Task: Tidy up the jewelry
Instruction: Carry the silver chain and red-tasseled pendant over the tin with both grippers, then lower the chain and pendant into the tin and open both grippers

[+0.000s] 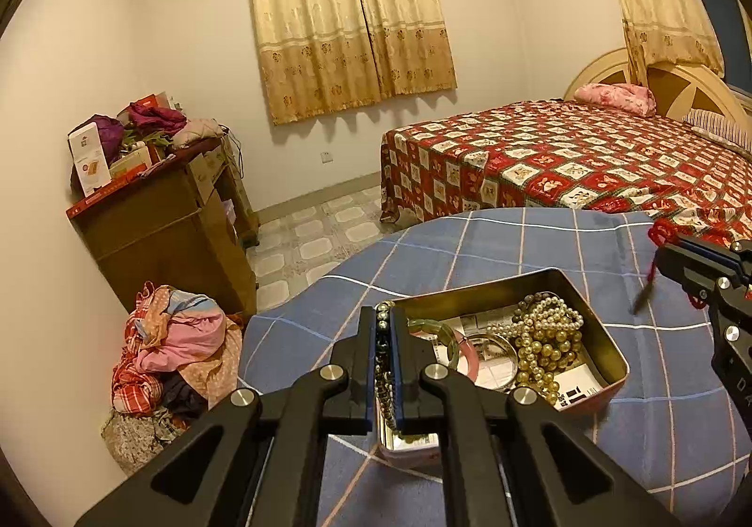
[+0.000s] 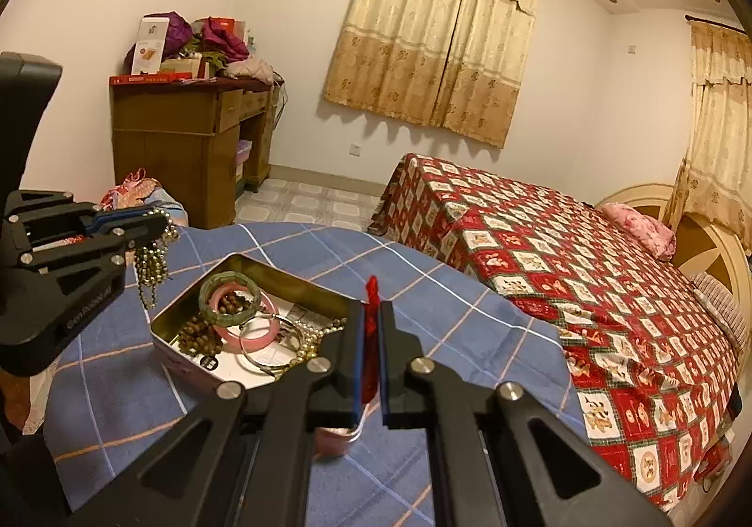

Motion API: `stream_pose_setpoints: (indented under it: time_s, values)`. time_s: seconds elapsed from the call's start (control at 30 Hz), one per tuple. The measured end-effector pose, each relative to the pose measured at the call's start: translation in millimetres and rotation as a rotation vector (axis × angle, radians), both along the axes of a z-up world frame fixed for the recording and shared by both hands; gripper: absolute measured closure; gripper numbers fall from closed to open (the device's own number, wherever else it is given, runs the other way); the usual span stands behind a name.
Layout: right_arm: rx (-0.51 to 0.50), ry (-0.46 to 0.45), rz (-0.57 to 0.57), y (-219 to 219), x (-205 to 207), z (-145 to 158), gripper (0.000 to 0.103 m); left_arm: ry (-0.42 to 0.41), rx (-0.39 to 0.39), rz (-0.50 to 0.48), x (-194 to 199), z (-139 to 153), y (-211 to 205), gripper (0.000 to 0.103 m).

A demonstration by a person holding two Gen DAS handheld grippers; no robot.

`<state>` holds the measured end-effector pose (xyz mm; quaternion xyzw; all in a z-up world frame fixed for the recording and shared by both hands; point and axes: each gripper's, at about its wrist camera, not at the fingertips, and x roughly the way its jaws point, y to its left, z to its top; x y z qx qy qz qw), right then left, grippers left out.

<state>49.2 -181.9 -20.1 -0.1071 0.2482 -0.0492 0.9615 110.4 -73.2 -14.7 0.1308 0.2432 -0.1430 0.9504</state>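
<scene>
Gold-toned beads of a bead strand (image 1: pixel 383 367) run lengthwise between the clamped pads of the left gripper (image 1: pixel 384 329) in the left wrist view, pointing away over the near-left corner of an open rectangular metal tin (image 1: pixel 606 339) heaped with pearls and bangles on a blue checked cloth (image 1: pixel 517 240). From the right wrist view, the right gripper (image 2: pixel 372 315) is pinched tight on a red knotted cord (image 2: pixel 372 329), its long axis along the fingers, just right of the tin (image 2: pixel 301 287), while the strand (image 2: pixel 150 263) dangles in loops from the left gripper (image 2: pixel 155 216) at far left.
</scene>
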Motion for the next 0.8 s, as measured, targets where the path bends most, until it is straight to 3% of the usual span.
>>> stream_pose_setpoints:
  time_s: [0.8]
  values:
    - [-0.038,0.013,0.001,15,37,-7,0.097,0.002,0.007,0.029,33,-9,-4,0.099]
